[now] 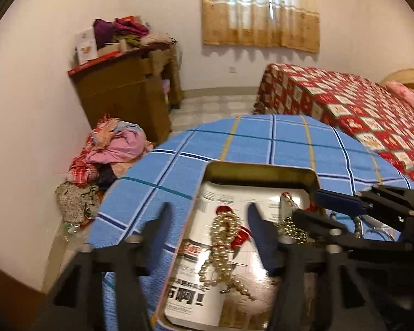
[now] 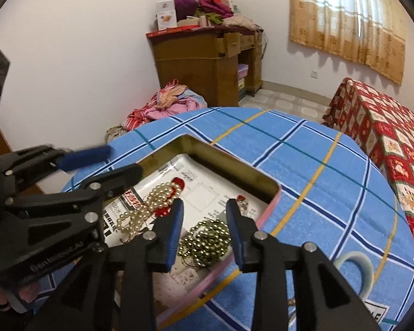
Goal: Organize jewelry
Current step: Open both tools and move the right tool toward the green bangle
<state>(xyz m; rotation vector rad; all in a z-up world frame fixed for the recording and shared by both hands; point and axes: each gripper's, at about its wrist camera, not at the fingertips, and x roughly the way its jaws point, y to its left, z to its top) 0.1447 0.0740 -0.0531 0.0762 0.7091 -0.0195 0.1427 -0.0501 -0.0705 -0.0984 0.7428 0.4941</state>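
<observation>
An open metal tin [image 1: 262, 169] [image 2: 229, 162] lined with printed paper sits on the blue plaid cloth. Inside it lies a pearl necklace [image 1: 222, 251] [image 2: 143, 207] with a red ornament. It sits between the wide-apart fingers of my left gripper [image 1: 208, 218] [image 2: 125, 161], which is open and does not press on it. Beside the pearls lies a heap of gold beads [image 2: 204, 240] [image 1: 292, 229]. My right gripper [image 2: 204, 207] [image 1: 306, 204] hovers over the heap, open, its pads clear of the beads. A small red piece [image 2: 241, 198] lies near the tin's right wall.
The round table's blue plaid cloth [image 2: 317, 182] spreads beyond the tin. A bed with a red patterned cover [image 1: 353, 115] stands at the right. A wooden desk [image 2: 207, 66] piled with things stands against the wall, with heaped clothes [image 1: 107, 154] on the floor.
</observation>
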